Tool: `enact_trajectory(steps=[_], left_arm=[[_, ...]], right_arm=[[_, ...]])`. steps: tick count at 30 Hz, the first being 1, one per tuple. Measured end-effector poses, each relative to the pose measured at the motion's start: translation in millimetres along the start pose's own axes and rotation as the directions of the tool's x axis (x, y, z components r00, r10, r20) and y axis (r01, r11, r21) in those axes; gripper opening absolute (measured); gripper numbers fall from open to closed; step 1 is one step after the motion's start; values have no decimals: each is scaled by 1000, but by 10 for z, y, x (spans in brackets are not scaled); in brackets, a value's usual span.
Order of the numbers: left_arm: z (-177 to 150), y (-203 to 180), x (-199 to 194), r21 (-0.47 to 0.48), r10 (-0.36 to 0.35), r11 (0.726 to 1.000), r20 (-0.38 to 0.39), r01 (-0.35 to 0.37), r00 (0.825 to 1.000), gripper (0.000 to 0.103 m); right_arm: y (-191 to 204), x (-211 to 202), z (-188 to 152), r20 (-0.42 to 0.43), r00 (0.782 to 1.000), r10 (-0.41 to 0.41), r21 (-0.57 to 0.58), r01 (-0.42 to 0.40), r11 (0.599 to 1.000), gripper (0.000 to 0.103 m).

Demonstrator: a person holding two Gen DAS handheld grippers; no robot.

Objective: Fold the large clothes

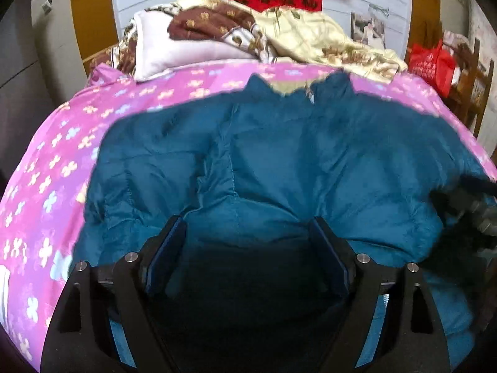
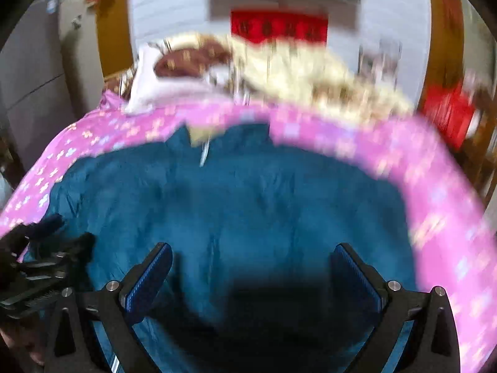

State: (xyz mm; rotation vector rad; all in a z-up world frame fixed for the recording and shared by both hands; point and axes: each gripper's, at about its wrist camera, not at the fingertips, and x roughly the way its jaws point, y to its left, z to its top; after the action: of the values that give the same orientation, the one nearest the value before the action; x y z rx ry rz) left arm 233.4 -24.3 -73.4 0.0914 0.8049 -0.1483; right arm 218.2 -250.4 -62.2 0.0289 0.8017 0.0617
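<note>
Lying collar-far on the bed [image 1: 46, 161], the jacket [image 1: 279, 155] is hovered over by both wide-open, empty grippers: left gripper [image 1: 248, 233], right gripper [image 2: 253, 261].

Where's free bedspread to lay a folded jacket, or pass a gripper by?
Bare pink bedspread runs along the teal jacket's left side, up to the white pillow. A narrower strip lies between the collar and the pillow. The head of the bed is crowded with heaped quilts. Both the left gripper and the right gripper hang open over the jacket.
</note>
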Motion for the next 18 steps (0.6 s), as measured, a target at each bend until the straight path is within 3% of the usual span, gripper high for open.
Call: enact_trajectory(steps=[2, 4, 18], left_arm=[[-7, 17, 12, -1, 3, 1000, -10, -3, 1000, 84], [-35, 9, 26, 0, 7, 1000, -8, -7, 1000, 85], [-52, -8, 72, 4, -13, 1000, -12, 13, 1000, 95]], right_arm=[[-15, 212, -156, -39, 999, 7, 2, -7, 1000, 103], [15, 245, -239, 3, 1000, -14, -21, 14, 1000, 103], [23, 236, -247, 23, 1000, -19, -25, 20, 1000, 103]])
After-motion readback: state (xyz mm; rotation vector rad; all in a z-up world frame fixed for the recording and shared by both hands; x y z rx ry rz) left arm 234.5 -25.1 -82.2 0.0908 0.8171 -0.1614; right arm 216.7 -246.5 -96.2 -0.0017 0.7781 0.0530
